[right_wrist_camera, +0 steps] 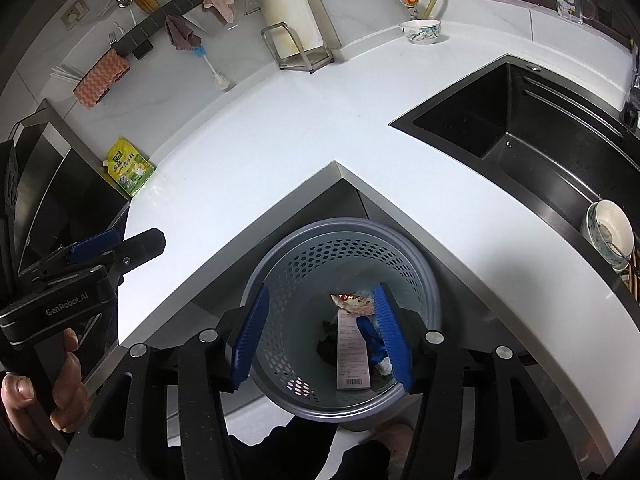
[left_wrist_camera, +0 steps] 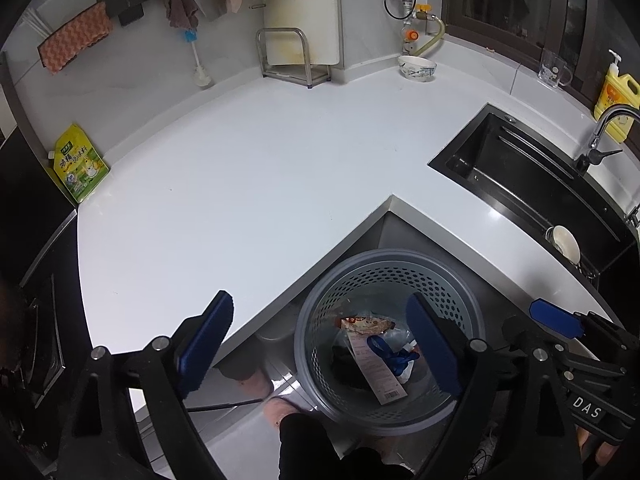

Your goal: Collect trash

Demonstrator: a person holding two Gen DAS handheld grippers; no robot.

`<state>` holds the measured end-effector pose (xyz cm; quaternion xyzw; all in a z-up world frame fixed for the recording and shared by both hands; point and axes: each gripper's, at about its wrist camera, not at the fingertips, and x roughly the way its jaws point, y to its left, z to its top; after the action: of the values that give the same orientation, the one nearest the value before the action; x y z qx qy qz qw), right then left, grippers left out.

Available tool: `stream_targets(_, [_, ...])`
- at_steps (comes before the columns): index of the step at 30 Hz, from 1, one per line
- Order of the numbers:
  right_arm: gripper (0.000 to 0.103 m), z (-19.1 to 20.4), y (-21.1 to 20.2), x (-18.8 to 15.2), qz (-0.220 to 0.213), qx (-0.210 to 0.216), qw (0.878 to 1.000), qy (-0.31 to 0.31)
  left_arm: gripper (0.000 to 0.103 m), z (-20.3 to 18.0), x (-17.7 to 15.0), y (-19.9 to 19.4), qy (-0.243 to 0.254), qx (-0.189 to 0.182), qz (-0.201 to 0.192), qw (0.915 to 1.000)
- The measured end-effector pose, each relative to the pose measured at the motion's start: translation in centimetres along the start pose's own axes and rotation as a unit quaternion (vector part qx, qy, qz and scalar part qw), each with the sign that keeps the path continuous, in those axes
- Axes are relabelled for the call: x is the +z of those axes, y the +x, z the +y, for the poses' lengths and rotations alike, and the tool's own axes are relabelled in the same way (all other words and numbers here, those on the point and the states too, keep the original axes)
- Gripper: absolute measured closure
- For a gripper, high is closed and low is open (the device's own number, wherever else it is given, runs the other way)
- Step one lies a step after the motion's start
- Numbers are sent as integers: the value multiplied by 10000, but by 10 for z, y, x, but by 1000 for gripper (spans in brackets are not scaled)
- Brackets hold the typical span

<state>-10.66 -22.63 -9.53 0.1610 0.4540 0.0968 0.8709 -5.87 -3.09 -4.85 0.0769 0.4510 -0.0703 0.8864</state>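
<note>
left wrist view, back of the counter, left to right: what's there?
Yellow-green pouch → bottle brush → metal rack → patterned bowl → clear mug → yellow soap bottle.

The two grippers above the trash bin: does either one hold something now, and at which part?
Nothing is held. The left gripper and the right gripper both stand open and empty over the grey bin; the trash lies inside it.

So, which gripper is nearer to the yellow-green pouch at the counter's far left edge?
Left. The left gripper hangs over the counter's front edge and the bin, on the side toward the pouch. The right gripper is over the bin, further from it.
</note>
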Motion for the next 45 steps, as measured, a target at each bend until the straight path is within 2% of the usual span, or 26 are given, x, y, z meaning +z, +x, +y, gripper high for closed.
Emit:
stream_targets(9, [47, 3, -1, -1, -22, -3, 10000, -30, 7, 1, 0, -3, -29, 60, 0, 10000])
stream_targets(45, [47, 7, 3, 3, -12, -35, 9999, -129, 6, 5, 4, 1, -66, 215, 77, 9997])
